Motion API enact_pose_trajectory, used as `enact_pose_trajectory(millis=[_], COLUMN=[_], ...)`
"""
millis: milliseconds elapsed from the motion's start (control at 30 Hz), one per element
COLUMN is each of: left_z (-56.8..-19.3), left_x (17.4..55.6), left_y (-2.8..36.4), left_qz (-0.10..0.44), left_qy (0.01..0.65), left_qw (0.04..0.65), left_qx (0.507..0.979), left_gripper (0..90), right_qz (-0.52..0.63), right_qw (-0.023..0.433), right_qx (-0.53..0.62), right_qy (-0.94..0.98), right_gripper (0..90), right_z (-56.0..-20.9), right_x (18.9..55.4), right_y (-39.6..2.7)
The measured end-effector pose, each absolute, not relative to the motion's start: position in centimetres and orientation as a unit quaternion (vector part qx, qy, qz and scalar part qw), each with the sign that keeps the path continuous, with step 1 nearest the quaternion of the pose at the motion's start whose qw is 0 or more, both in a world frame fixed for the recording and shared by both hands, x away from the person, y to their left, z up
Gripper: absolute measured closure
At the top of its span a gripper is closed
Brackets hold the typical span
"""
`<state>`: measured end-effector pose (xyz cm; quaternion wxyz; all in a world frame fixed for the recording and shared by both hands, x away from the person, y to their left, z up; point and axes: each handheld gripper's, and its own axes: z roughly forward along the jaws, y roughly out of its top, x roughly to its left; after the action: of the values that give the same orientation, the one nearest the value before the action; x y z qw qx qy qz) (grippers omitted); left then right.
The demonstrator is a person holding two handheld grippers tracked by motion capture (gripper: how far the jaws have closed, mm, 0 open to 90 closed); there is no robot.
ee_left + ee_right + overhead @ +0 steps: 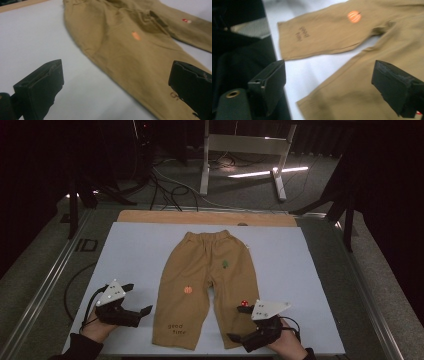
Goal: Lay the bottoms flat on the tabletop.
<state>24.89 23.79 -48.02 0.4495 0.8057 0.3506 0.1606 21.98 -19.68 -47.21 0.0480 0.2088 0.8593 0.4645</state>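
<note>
Tan trousers (207, 287) lie flat on the white mat (130, 250), probably for folding. The left gripper (131, 300) and right gripper (239, 322) flank the leg hems, jaws spread wide, holding nothing.

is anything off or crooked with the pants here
Nothing stands out. The pants lie flat on the white board, waistband away from the person, legs spread. Both grippers, left and right, are open beside the leg hems.

A dim recording lab: a pale blue board (135, 250) on a metal-railed table, black cables (165, 187) strewn across grey carpet at 11 o'clock, a white metal stand (245, 150) at 12 o'clock.
</note>
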Motion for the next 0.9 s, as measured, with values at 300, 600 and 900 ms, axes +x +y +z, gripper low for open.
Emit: enact_pose_trajectory(millis=[300, 600, 900], left_z=[-48.1, -47.9, -48.0], left_x=[25.6, 29.0, 32.7], left_y=[22.6, 21.1, 19.7], left_qz=[0.142, 0.155, 0.142], left_qy=[0.346, 0.347, 0.371], left_qw=[0.45, 0.451, 0.431], left_qx=[0.811, 0.808, 0.81], left_gripper=[0.8, 1.2, 2.0], right_qz=[0.494, 0.479, 0.479], right_qw=[0.119, 0.149, 0.173], right_qx=[0.277, 0.301, 0.329], right_qy=[0.816, 0.811, 0.795], right_gripper=[10.6, 10.7, 11.2], right_z=[-48.5, -48.5, -48.3], right_x=[25.4, 29.1, 33.1], right_y=[-23.4, -24.3, -25.0])
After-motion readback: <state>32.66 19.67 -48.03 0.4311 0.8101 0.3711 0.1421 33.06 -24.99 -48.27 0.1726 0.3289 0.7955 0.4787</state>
